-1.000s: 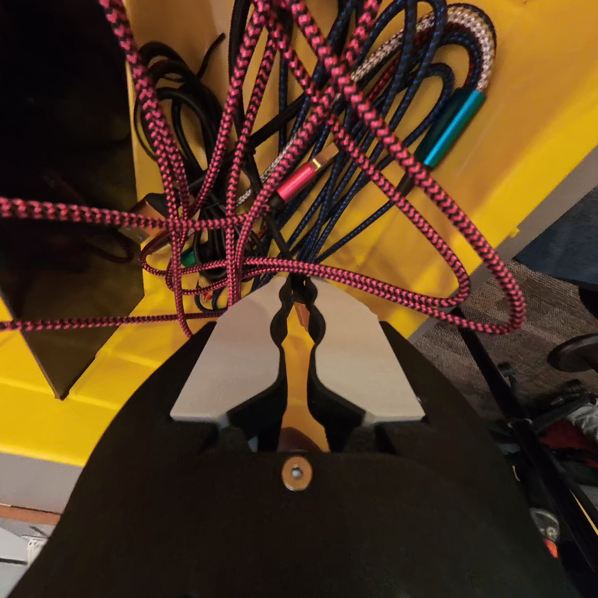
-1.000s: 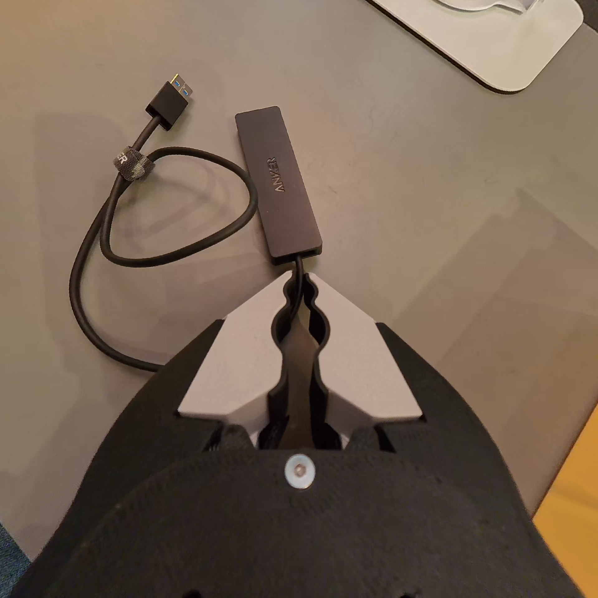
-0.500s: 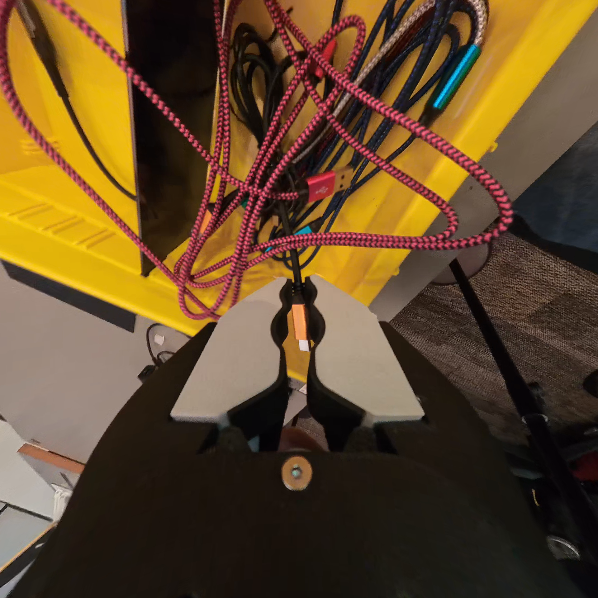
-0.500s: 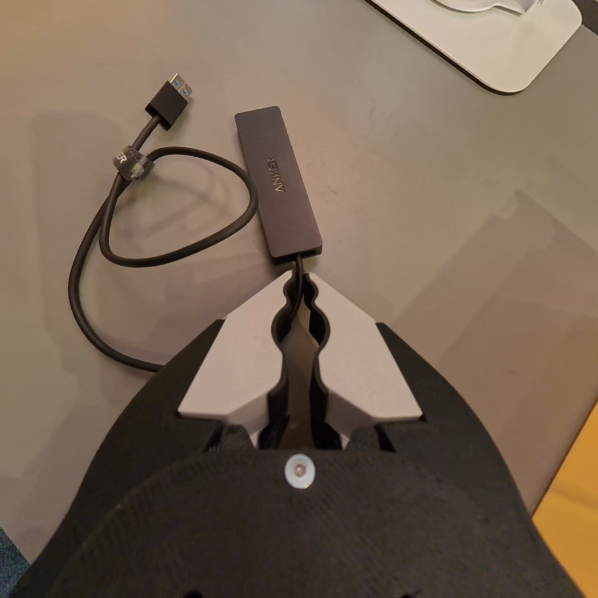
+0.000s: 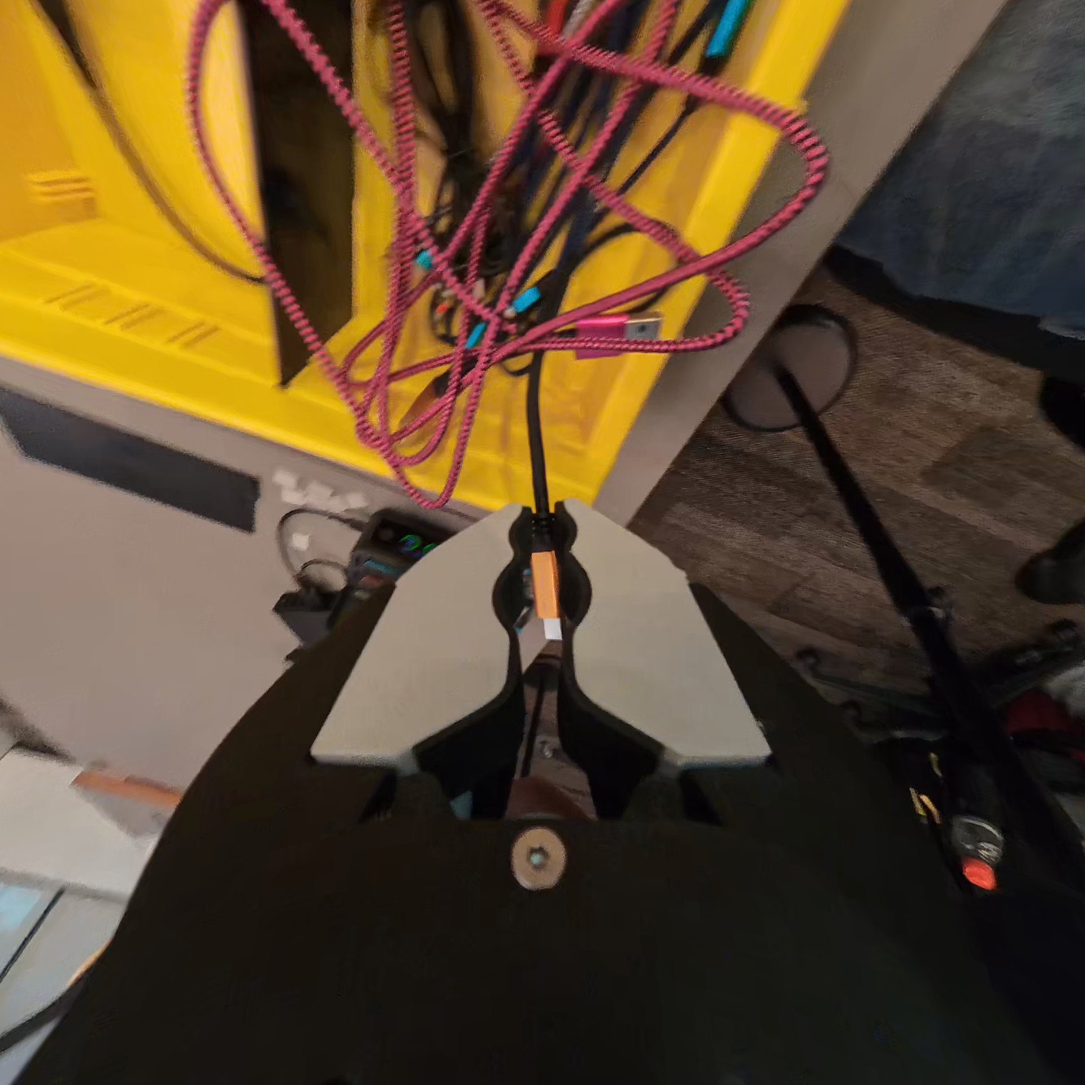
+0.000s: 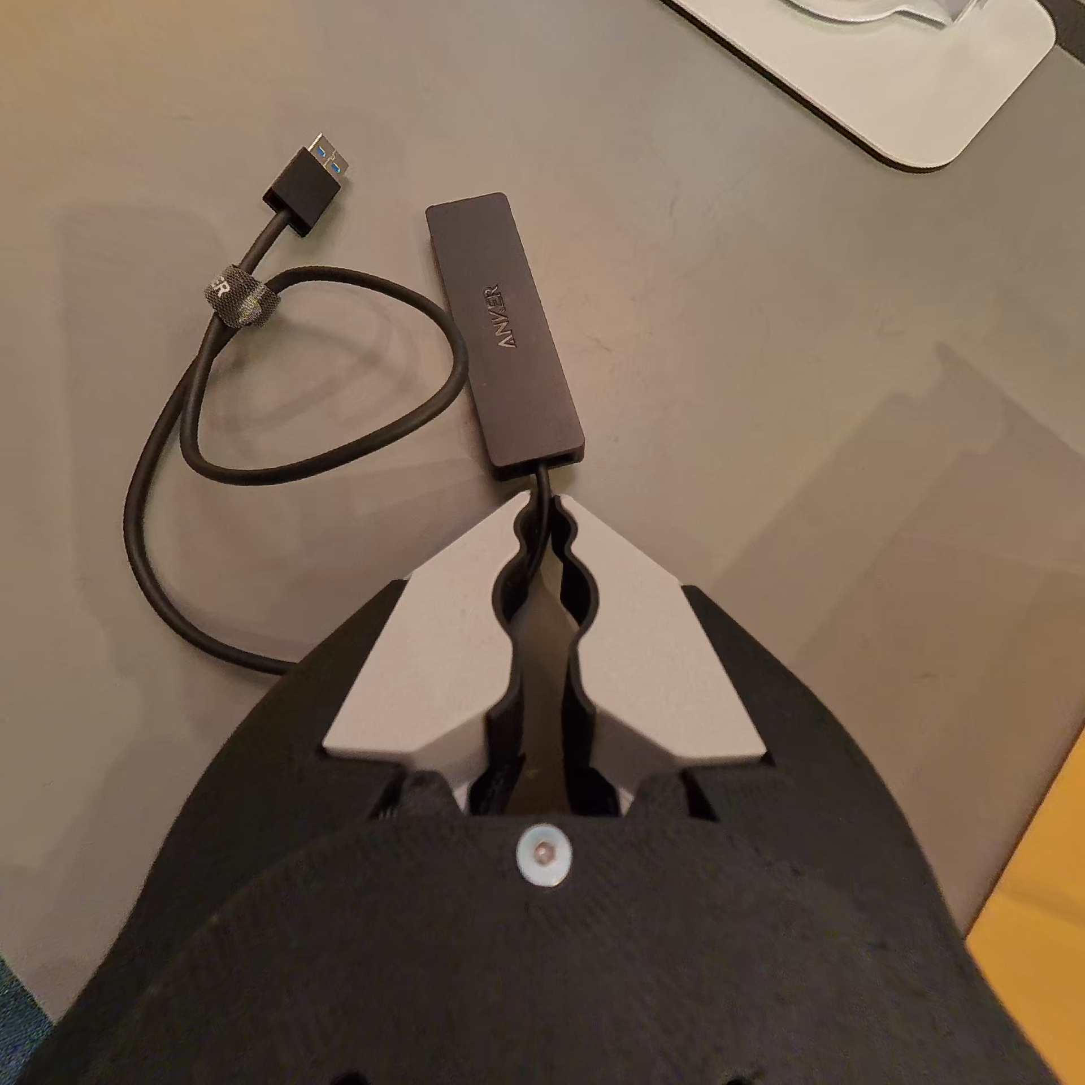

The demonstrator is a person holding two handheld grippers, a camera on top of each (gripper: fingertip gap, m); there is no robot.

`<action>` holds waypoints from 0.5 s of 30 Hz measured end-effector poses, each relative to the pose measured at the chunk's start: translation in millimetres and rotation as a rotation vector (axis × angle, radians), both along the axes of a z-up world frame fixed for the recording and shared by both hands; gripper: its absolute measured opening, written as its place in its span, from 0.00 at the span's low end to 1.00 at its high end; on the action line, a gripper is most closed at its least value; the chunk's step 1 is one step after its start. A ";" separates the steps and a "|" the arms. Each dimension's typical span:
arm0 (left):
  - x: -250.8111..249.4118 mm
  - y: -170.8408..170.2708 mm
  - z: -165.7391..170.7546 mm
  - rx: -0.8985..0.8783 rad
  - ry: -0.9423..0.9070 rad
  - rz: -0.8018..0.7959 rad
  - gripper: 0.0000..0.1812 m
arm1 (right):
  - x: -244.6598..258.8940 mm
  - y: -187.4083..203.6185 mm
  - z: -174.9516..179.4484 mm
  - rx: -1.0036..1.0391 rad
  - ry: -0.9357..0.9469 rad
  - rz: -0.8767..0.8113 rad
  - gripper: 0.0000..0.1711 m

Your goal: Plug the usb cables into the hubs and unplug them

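My left gripper is shut on a black cable with an orange USB plug; the plug sits between the jaws, its metal tip toward the camera. The cable runs up into a tangle of pink braided cables that hangs over the yellow bin. My right gripper is shut on the black cord of a flat black USB hub that lies on the grey table. The hub's cord loops left and ends in a black USB plug.
A loose pink USB plug dangles in the tangle with blue-tipped and dark cables. The table edge, carpet floor and a black stand leg lie right. A white pad lies at the table's far right. A yellow edge shows lower right. Across from one pair of fingers to the other is roughly 55 cm.
My left gripper has pulled back and away from the yellow bin with the orange-plug cable, dragging the pink tangle out over the bin's rim. The right gripper and hub have not moved.
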State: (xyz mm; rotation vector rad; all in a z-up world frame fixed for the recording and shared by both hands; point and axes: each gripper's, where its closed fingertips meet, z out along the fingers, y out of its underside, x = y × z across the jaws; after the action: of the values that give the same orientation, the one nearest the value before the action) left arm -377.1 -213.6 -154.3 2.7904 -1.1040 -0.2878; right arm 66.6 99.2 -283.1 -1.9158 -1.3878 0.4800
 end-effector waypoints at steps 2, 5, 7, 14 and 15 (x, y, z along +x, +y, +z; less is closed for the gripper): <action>-4.6 6.7 9.5 0.049 0.049 -0.006 0.03 | 0.1 0.1 0.0 0.004 -0.001 -0.001 0.00; -2.4 19.4 23.8 0.145 0.105 -0.036 0.03 | 0.2 0.2 0.0 0.009 -0.003 -0.001 0.00; -7.7 20.3 28.9 0.157 0.155 -0.035 0.03 | 0.2 0.2 0.0 0.010 -0.003 0.000 0.00; -13.4 -12.3 22.4 -0.065 0.241 -0.060 0.03 | 0.4 0.0 0.0 0.016 -0.005 0.001 0.00; -14.2 -14.4 21.8 -0.090 0.256 -0.077 0.04 | 0.5 0.0 0.1 0.017 -0.005 0.001 0.00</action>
State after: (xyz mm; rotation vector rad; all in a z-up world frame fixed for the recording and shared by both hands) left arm -391.3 -228.0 -132.5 2.5483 -1.1319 -0.5705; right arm 67.1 99.2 -283.1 -1.9040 -1.3921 0.4629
